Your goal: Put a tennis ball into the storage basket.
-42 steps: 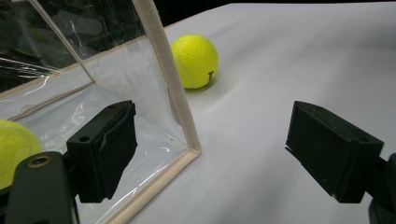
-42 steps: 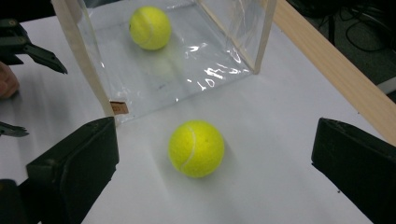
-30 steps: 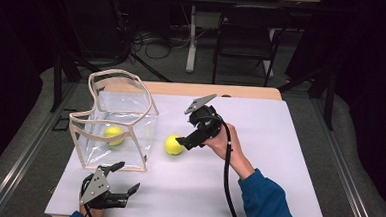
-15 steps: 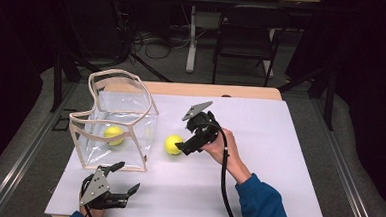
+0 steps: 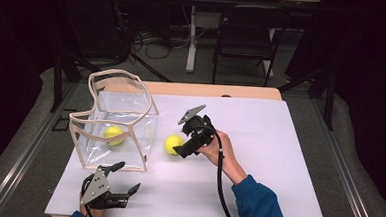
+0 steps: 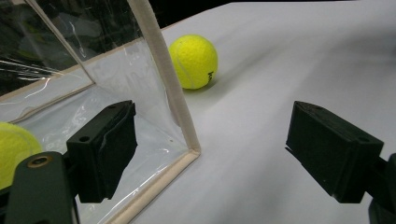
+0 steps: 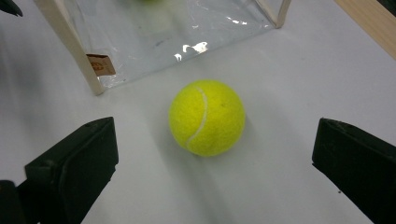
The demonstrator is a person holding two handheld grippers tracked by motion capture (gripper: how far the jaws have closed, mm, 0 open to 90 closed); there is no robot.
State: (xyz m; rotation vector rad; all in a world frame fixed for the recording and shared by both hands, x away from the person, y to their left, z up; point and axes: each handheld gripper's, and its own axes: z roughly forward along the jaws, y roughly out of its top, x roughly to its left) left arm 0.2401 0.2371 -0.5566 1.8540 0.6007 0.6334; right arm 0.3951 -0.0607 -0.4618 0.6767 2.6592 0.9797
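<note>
Fingers on the right gripper point(image 5: 185, 149) are spread wide with nothing between them, and in the right gripper view the loose tennis ball point(image 7: 207, 117) sits on the white table point(image 5: 279, 143) ahead of them, roughly centered in the gap but not touching either finger. From the high view that ball point(image 5: 173, 144) lies just beside the clear bag point(image 5: 117, 122), on the side facing the right gripper, apart from the bag's wall. The bag is see-through plastic with a tan trim, standing open at the top, and there's a second ball point(image 5: 113, 135) inside it. The left gripper point(image 5: 122, 180) is also spread wide and holding nothing, down at the near edge of the table just in front of the bag. In its own view one finger point(image 6: 105, 149) overlaps the bag's lower corner; can't tell if it's touching.
</note>
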